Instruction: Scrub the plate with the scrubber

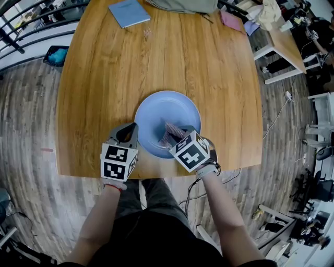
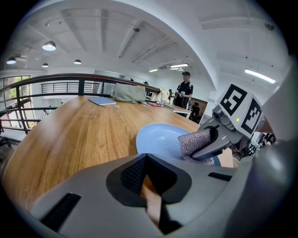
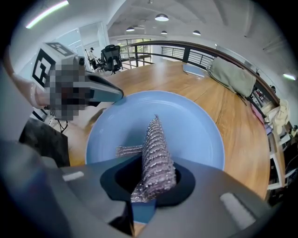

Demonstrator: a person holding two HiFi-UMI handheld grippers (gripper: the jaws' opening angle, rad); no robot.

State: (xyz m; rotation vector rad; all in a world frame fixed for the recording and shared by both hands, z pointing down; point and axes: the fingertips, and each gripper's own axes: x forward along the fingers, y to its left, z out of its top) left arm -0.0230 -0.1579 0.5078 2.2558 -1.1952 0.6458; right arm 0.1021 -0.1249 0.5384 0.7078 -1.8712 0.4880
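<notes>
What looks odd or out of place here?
Nothing stands out. The blue plate lies flat and whole on the table, nothing spilled; the scrubber is folded only because the right gripper pinches it.

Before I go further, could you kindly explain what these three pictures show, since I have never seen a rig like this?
There is no robot here: a person holds a two-jaw tool in each hand. One picture comes from a camera on the person's head, looking down. The other two come from cameras riding on the grippers. On the wooden table lies a light blue round plate, with a blue notebook and a grey-green bag at the far edge. The right gripper is closed on a silvery mesh scrubber, held over the plate. The left gripper has its jaws together with nothing between them, and its tip is at the plate's left rim.
</notes>
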